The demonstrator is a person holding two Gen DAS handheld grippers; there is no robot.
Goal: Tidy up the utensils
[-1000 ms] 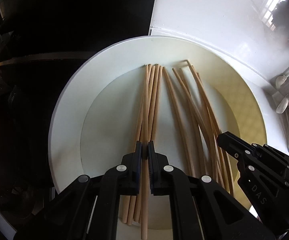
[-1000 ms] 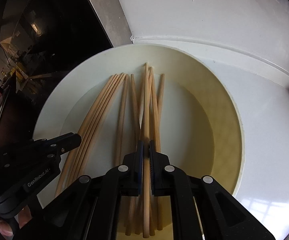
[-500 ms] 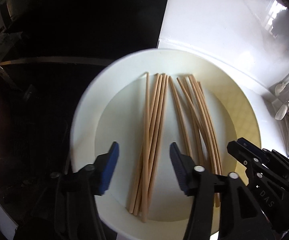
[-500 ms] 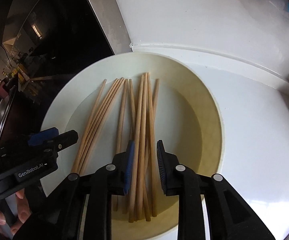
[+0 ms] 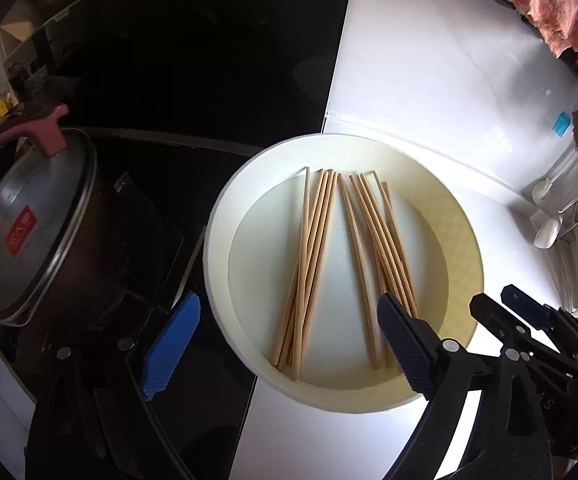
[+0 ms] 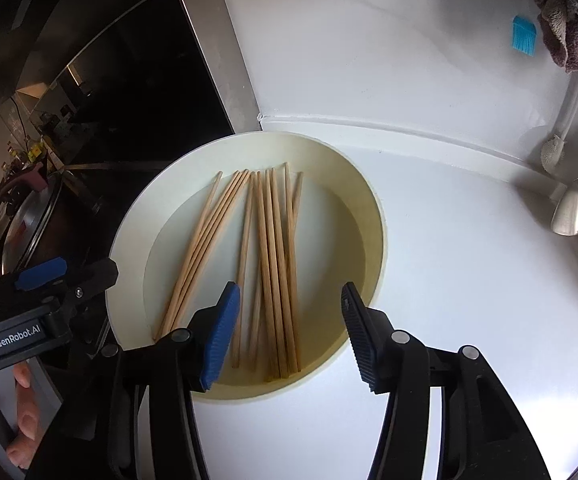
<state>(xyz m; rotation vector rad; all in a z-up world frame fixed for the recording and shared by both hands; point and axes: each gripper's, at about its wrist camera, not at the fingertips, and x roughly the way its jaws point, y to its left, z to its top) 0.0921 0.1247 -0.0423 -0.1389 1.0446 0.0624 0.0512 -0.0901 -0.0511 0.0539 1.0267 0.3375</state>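
Several wooden chopsticks (image 5: 313,256) lie in two loose groups in a cream plate (image 5: 225,216) on the white counter. They also show in the right wrist view (image 6: 273,256), on the same plate (image 6: 129,240). My left gripper (image 5: 285,344) is open and empty, raised above the plate's near edge. My right gripper (image 6: 289,332) is open and empty, above the right group. Each gripper shows in the other's view: the right one (image 5: 529,320) and the left one (image 6: 49,280).
A lidded dark pot (image 5: 29,240) stands on the black stove at the left. White spoons (image 6: 569,208) and a rack are at the right. A blue brush (image 6: 523,34) and cloths (image 5: 549,12) hang on the white wall behind.
Both grippers were shut on chopsticks in the plate a second ago. Both have opened wide, let them go, and pulled up and back. The chopsticks lie in the plate.
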